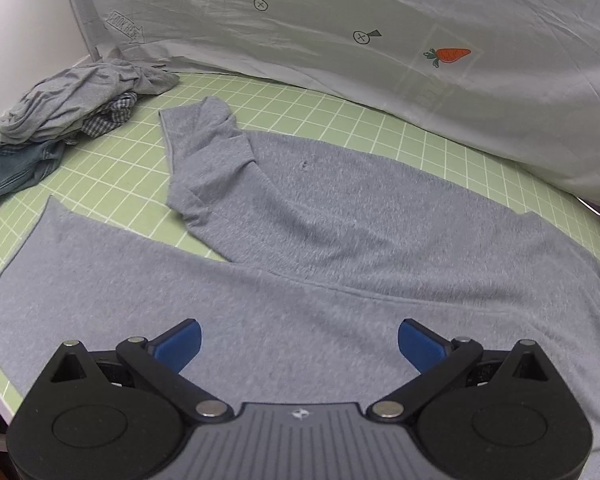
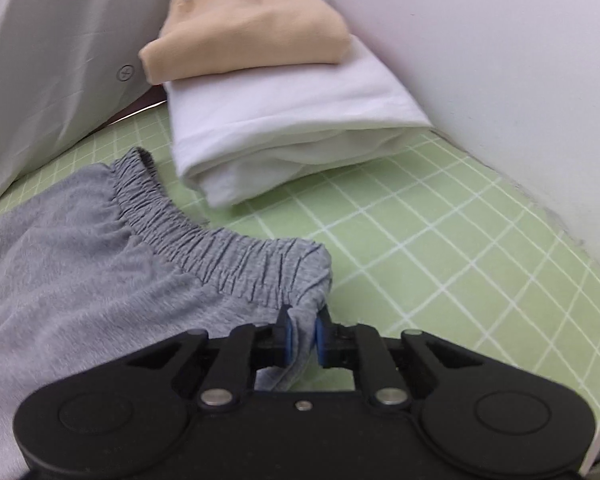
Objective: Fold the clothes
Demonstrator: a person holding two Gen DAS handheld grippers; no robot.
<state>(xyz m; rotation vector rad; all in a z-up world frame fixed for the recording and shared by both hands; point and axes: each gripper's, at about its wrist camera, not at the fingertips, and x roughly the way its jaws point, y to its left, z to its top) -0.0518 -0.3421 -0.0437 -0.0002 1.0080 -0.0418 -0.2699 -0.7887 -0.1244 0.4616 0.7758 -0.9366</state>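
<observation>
Pinching a corner of the elastic waistband (image 2: 236, 256), the right claw (image 2: 300, 334) was clenched on the grey sweatpants (image 1: 320, 248), fabric bunched between its blue pads. The left claw (image 1: 299, 344) hung released above the cloth, touching nothing. The pants lay spread on the green gridded worktop (image 2: 460, 240); soft, light and limp, they would likely sag, so seams and waistband looked the surest holds.

Grey trousers (image 1: 340, 240), green-checked mat (image 2: 440, 240)
</observation>
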